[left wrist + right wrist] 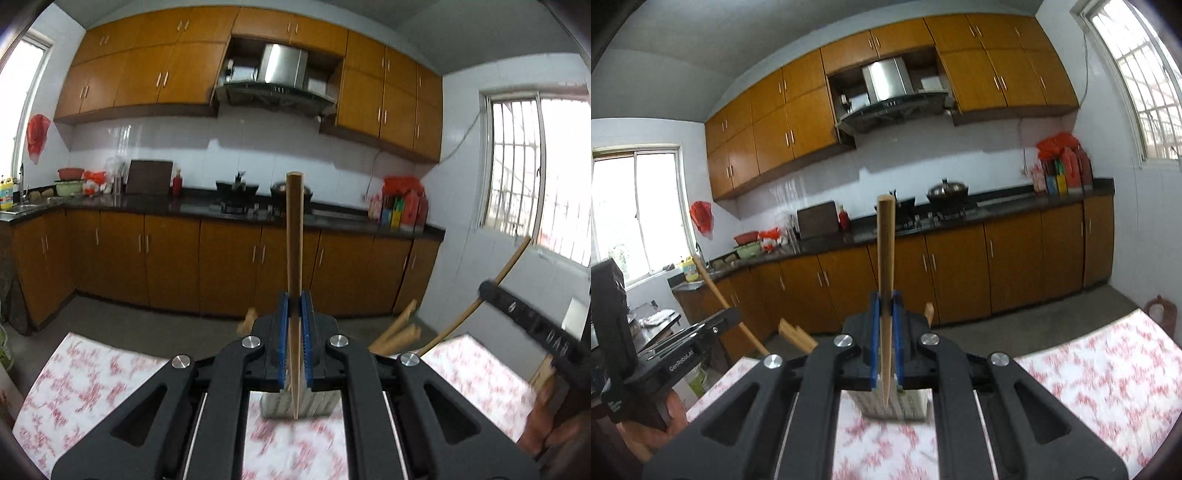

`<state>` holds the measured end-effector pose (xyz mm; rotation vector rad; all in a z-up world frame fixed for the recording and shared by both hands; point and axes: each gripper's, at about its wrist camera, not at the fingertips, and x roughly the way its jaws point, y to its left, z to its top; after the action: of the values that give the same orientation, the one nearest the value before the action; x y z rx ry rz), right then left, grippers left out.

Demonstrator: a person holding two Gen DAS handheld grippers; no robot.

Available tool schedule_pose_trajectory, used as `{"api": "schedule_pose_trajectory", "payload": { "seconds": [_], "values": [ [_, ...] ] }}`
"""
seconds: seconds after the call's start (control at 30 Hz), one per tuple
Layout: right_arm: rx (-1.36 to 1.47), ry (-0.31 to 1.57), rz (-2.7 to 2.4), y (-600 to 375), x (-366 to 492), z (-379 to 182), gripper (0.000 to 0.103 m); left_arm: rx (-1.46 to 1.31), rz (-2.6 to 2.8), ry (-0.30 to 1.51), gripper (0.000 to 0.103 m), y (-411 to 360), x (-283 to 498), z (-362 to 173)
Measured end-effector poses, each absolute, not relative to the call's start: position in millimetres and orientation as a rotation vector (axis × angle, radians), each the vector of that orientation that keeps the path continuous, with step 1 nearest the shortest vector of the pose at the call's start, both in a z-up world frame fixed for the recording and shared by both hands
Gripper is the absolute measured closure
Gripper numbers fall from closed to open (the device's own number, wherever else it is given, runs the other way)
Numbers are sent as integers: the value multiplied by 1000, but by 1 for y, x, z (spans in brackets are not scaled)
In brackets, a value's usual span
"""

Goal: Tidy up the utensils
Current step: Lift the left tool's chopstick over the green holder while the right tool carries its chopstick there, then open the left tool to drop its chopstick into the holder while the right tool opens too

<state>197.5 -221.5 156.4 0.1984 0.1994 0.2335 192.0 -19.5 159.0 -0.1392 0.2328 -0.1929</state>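
Note:
In the left wrist view my left gripper is shut on a wooden chopstick that points up and away between the blue pads. Below it stands a ribbed utensil holder with several more chopsticks leaning out. My right gripper shows at the right edge, gripping a second chopstick. In the right wrist view the right gripper is shut on its chopstick above the same holder. The left gripper with its chopstick is at the left.
The holder stands on a table with a red-flowered cloth. A hand holds the right tool. Beyond the table are brown floor cabinets, a dark counter with a stove and wok, and a chair back at the right.

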Motion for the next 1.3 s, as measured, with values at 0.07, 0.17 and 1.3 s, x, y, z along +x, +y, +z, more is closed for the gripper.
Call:
{"api": "schedule_pose_trajectory", "payload": {
  "seconds": [0.07,0.17,1.3],
  "values": [
    [200,179,230,-217,207,163,95,-152,-185,199,96,-26,202,168],
    [195,158,221,-210,225,169,95,-163,-164,162,96,-35,220,176],
    [182,216,187,-206,229,136,29,-155,-132,237,38,-3,206,146]
  ]
}}
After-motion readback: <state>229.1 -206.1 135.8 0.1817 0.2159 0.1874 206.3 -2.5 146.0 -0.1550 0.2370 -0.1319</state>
